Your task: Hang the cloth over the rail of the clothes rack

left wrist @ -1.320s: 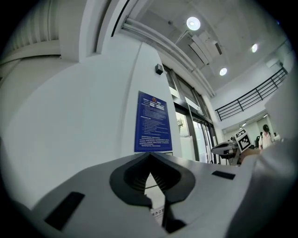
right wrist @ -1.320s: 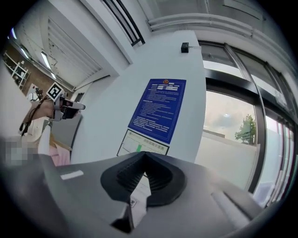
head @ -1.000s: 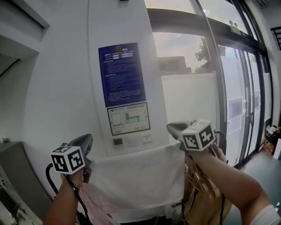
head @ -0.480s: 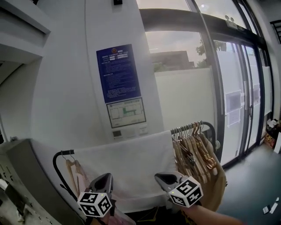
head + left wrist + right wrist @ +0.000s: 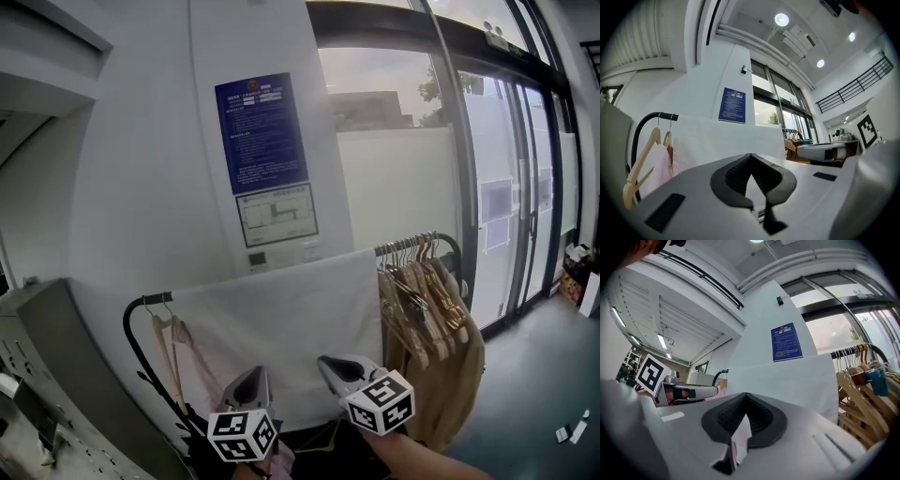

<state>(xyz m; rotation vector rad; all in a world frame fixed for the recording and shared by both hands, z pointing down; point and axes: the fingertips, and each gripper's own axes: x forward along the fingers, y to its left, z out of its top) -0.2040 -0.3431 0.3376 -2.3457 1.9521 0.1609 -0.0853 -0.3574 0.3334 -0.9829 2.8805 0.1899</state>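
A white cloth (image 5: 281,323) hangs draped over the black rail (image 5: 141,305) of the clothes rack, spread flat between the pink garment and the wooden hangers. My left gripper (image 5: 251,380) and right gripper (image 5: 330,364) are low in the head view, in front of the cloth's lower part and apart from it. Both point up toward it. In the left gripper view the cloth (image 5: 722,140) fills the middle beyond my left gripper (image 5: 751,157), whose jaws meet at the tip with nothing between them. The right gripper (image 5: 745,397) looks shut and empty too, with the cloth (image 5: 797,380) behind it.
Several wooden hangers (image 5: 427,291) crowd the rail's right end. A pink garment (image 5: 192,361) hangs on the left end. A blue notice (image 5: 262,131) is on the white wall behind. Glass doors (image 5: 506,187) stand at the right, a grey cabinet (image 5: 47,375) at the left.
Both grippers have dropped from the cloth's top corners at the rail to below it. The cloth stays on the rail. The view has backed away from the rack.
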